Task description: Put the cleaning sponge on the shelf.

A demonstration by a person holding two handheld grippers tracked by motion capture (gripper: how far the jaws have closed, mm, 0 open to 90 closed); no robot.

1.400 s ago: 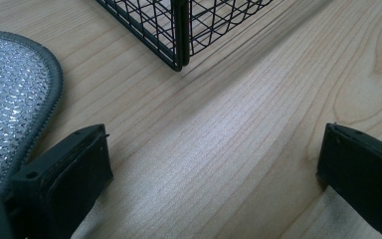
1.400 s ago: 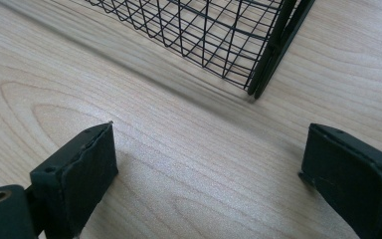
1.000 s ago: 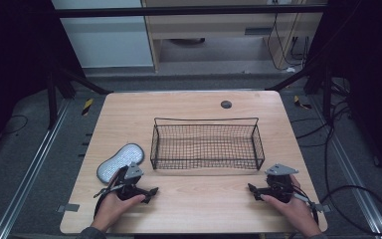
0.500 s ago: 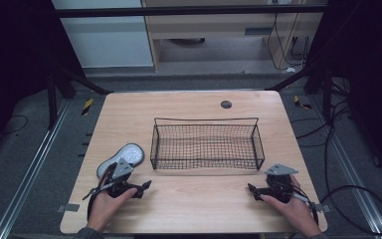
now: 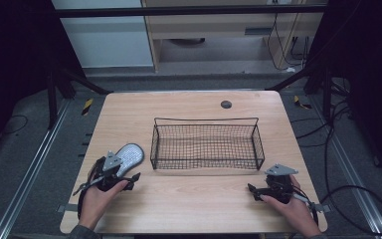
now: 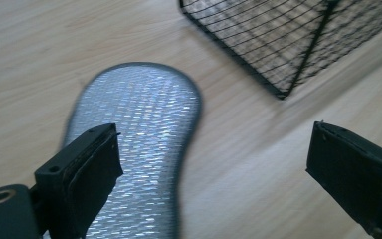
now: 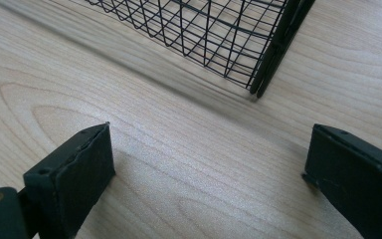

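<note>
Left gripper: at the table's near-left corner, jaws spread wide and empty, angled toward the insole; in the left gripper view one jaw over the sole's near part, the other over bare wood, apparently lined up to straddle an edge for a pinch.
Insole: flat on the table, silvery textured face up, just left of the basket and apart from it; whether the near jaw touches or merely hangs above, hard to tell from the blur.
Table: pale wood, bare along the near edge, leaving room for a low approach.
Basket: black wire, mid-table, open top, nothing inside; likely the drop-off spot, hence its place between both hands.
Right gripper: resting near the basket's near-right corner, jaws wide apart and gripping nothing; seemingly parked clear of the work, bare wood between the jaws in the right gripper view.
</note>
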